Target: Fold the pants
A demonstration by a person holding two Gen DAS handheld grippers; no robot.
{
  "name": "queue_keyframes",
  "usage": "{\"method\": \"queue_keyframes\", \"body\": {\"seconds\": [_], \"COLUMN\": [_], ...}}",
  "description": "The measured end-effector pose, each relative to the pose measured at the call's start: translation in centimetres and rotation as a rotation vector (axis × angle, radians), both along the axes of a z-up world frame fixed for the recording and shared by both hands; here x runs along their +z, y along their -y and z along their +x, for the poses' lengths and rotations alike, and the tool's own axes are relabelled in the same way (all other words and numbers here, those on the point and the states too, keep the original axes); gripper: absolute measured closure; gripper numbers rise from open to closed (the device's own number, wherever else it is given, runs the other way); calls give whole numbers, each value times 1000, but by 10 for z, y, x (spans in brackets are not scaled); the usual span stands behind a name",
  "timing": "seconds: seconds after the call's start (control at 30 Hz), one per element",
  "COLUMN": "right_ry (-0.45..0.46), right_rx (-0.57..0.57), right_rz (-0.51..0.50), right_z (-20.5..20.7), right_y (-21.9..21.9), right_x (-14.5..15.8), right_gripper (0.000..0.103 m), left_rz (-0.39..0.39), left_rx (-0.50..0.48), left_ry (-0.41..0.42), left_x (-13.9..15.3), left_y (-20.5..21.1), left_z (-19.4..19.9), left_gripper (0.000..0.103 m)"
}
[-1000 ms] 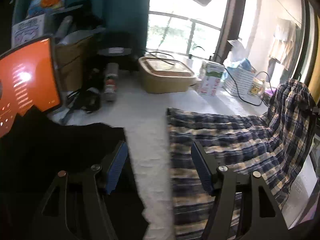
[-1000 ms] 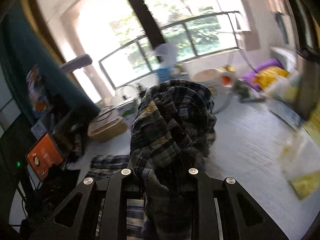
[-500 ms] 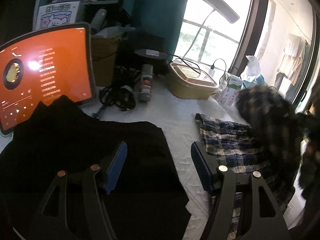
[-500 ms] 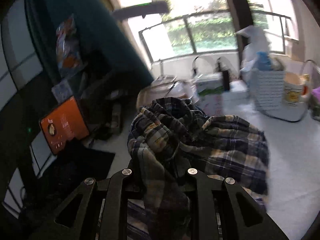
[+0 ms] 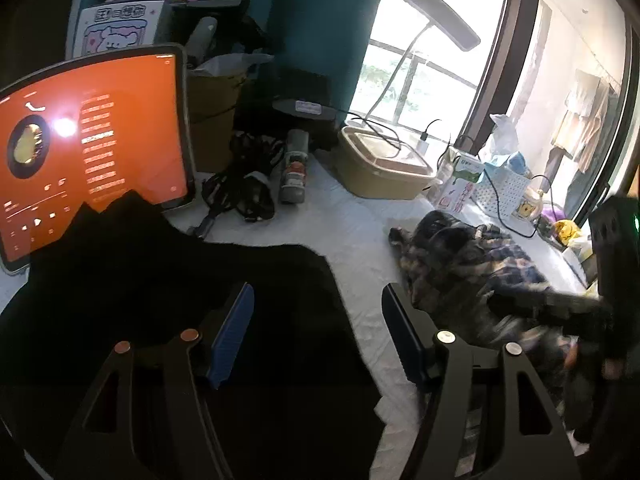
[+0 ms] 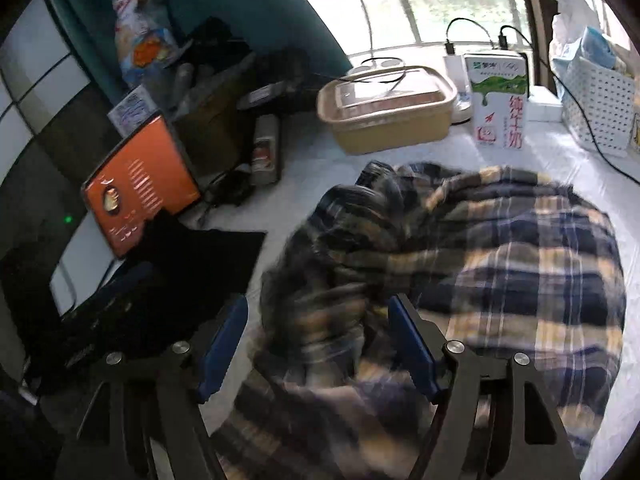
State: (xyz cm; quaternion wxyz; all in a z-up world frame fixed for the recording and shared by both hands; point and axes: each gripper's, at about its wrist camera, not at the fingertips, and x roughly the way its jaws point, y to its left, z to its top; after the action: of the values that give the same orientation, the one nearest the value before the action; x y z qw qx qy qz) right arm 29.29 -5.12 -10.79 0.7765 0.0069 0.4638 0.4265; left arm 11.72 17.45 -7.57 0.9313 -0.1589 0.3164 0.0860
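Observation:
The plaid pants (image 6: 480, 264) lie in a rumpled heap on the white table cover; they also show at the right of the left wrist view (image 5: 472, 264). My right gripper (image 6: 318, 340) is open just above the heap's near left part, with cloth between its blue pads but not clamped. My left gripper (image 5: 318, 334) is open and empty, hovering over the edge of a flat black garment (image 5: 168, 304) to the left of the pants. The black garment also shows in the right wrist view (image 6: 180, 264).
An orange-screened tablet (image 5: 92, 152) stands at the back left. Behind are tangled cables (image 5: 244, 188), a spray can (image 5: 294, 170), a tan lidded box (image 5: 380, 168), a milk carton (image 6: 498, 100), a white basket (image 6: 596, 108) and a desk lamp (image 5: 436, 28).
My right gripper swung the bunched pants leftward and down onto the table, then opened and let them go. My left gripper drew back to the left over the black garment, staying open.

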Motion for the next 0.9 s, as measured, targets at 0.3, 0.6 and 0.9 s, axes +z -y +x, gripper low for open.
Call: {"method": "queue_keyframes", "body": {"seconds": [0.3, 0.6, 0.9], "right_ry": [11, 75, 52], "right_rx": [33, -173, -83], "right_rz": [4, -35, -89], "right_z": [-18, 12, -1], "right_y": [39, 127, 147], "right_x": [4, 4, -31], "right_gripper": [28, 28, 29], "left_rz": [-49, 98, -34], "left_rx": [-190, -369, -280], "left_ry": [23, -143, -185], "left_x": [8, -31, -20], "left_y": [46, 101, 77], "left_z": [45, 82, 65], "left_gripper": [36, 63, 90]}}
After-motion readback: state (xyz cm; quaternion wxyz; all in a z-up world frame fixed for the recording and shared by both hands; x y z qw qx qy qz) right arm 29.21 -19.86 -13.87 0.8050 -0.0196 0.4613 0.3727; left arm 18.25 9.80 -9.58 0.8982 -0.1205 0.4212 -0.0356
